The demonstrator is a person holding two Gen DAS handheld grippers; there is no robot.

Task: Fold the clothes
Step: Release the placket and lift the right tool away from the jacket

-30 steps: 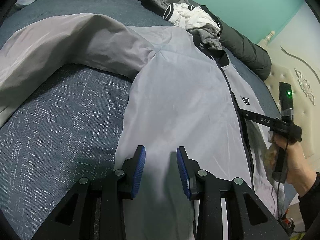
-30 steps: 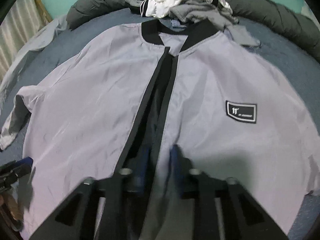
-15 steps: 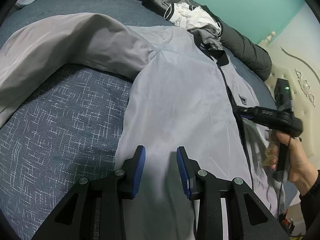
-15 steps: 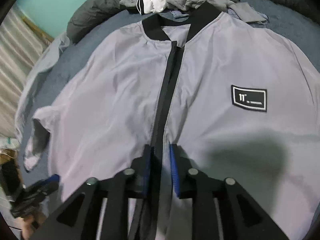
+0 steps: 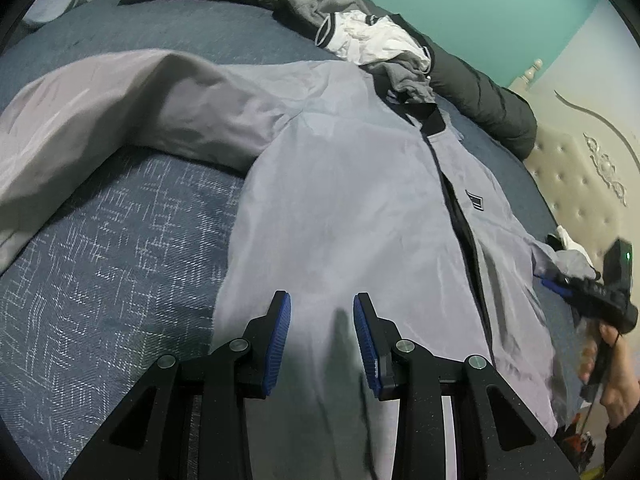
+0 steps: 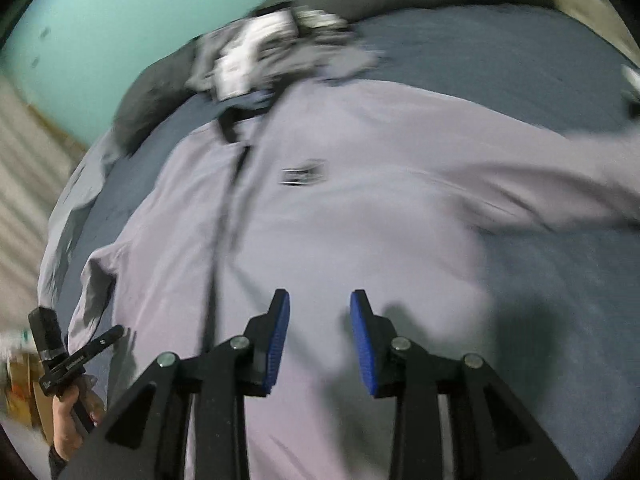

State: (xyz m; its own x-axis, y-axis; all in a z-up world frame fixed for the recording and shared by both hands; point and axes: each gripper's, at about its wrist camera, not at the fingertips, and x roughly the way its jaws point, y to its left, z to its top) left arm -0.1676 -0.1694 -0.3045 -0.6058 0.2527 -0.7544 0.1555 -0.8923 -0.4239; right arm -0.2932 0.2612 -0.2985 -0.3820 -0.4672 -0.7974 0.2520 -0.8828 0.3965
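Observation:
A light grey zip jacket [image 5: 352, 184] with a black collar and black zipper band lies face up on the blue bedspread [image 5: 112, 248]; it also shows, blurred, in the right wrist view [image 6: 328, 240]. My left gripper [image 5: 322, 308] is open and empty just above the jacket's lower left panel. My right gripper [image 6: 319, 306] is open and empty above the jacket's right lower panel. In the left wrist view the right gripper [image 5: 548, 280] hovers by the jacket's right sleeve. One sleeve [image 5: 120, 112] stretches out to the left.
A pile of white and grey clothes [image 5: 372, 44] lies beyond the collar, against a dark rolled duvet [image 5: 480, 96]. A cream padded headboard [image 5: 580, 184] stands at the right. The wall behind is teal.
My right gripper has opened and swung right, from over the zipper to over the jacket's right panel. The left gripper has stayed open in the same place.

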